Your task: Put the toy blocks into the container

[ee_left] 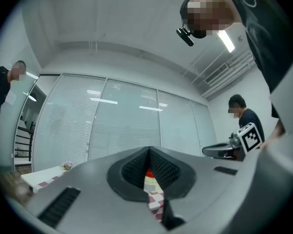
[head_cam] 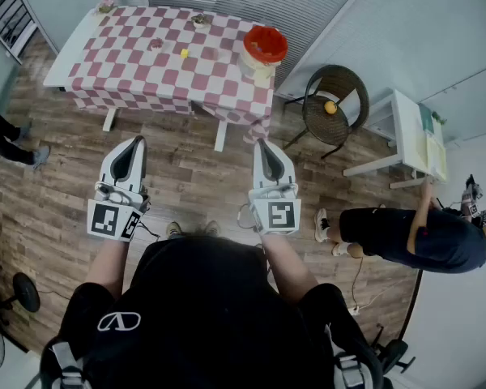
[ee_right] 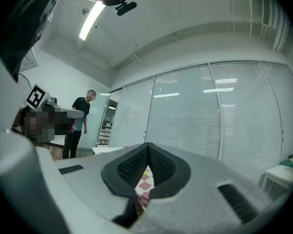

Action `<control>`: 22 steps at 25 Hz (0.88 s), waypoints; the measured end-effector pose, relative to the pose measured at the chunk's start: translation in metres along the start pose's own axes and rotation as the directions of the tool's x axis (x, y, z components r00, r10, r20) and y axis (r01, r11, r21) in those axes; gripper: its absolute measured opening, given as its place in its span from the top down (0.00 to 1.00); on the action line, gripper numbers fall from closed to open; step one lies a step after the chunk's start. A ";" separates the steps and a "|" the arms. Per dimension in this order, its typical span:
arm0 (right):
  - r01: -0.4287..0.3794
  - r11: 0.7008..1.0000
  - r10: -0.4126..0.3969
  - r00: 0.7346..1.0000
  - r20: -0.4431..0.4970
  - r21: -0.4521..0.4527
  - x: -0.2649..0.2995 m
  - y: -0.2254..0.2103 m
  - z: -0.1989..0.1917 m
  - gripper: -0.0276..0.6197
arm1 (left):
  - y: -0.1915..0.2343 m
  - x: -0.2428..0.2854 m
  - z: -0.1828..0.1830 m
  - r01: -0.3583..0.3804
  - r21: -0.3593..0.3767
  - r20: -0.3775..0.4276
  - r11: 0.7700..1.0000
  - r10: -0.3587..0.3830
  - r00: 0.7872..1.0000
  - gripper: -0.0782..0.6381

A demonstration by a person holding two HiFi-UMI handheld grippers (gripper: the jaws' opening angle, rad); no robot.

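Left gripper (head_cam: 134, 142) and right gripper (head_cam: 264, 144): jaws together, empty. Well ahead of both jaws lies a small yellow toy block (head_cam: 184, 53), its long axis too small to tell. The red-rimmed white container (head_cam: 264, 49) also shows in the left gripper view, behind its jaws.

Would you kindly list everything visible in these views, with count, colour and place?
table: one, red-and-white checked cloth, far side of the room
container: one, white with red top, table's right end
toy block: one, yellow, mid-table
small objects: three, too small to identify, spread over the table
chair: one, dark wicker, right of the table
ball: one, orange, on the chair
side table: one, white, far right
bystanders: at least two, dark clothes, right and left edges
floor: brown planks
left claw: white, shut, empty, above the floor
right claw: white, shut, empty, above the floor
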State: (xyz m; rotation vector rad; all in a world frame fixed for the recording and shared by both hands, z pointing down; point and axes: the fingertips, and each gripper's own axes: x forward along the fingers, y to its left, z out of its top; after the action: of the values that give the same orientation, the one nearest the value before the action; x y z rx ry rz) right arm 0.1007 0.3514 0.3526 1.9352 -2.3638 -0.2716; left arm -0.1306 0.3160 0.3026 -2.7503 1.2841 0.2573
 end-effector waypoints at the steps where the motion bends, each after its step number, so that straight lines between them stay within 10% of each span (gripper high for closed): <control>1: -0.002 1.000 0.002 1.000 -0.008 0.002 -0.001 0.000 -0.001 0.96 | -0.001 0.000 0.000 0.001 -0.001 -0.002 1.000 -0.001 1.000 0.88; 22: -0.054 0.994 0.050 0.998 0.043 0.093 0.003 -0.015 0.001 0.96 | -0.017 0.007 -0.005 -0.019 -0.001 -0.013 1.000 0.019 1.000 0.88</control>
State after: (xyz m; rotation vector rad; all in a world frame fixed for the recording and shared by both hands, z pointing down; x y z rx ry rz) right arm 0.1139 0.3453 0.3489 1.9220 -2.4915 -0.2023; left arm -0.1129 0.3208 0.3068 -2.7465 1.3143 0.2413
